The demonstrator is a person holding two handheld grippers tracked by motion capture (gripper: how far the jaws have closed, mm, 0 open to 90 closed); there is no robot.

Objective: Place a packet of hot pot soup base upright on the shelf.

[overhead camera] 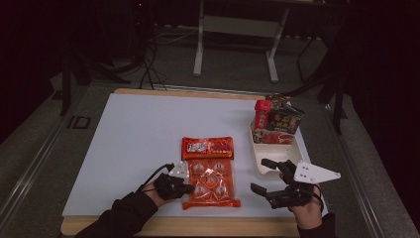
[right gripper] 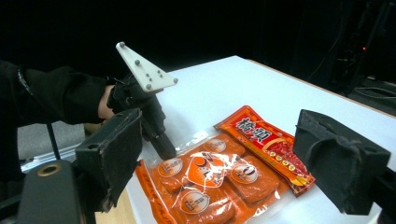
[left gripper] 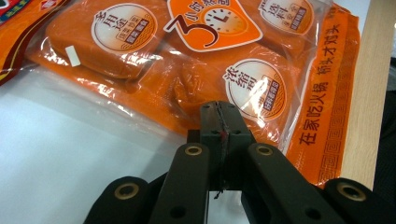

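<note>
An orange soup-base packet (overhead camera: 210, 181) (left gripper: 187, 60) (right gripper: 210, 182) with clear windows lies flat near the table's front edge. A red packet (overhead camera: 207, 147) (right gripper: 268, 144) lies just beyond it, touching its far end. My left gripper (overhead camera: 188, 188) (left gripper: 219, 112) (right gripper: 166, 149) is shut, and its tips rest at the orange packet's left edge. I see nothing between its jaws. To the right of the packet my right gripper (overhead camera: 260, 175) (right gripper: 224, 158) stands wide open and holds nothing. Its pads (right gripper: 112, 154) frame both packets.
A white tray (overhead camera: 265, 163) sits at the right, just beyond my right gripper, with a red box (overhead camera: 261, 116) and dark packets (overhead camera: 285, 121) at its far end. The wooden table edge (left gripper: 373, 93) runs close to the orange packet. The white mat (overhead camera: 138, 134) is bare at the left.
</note>
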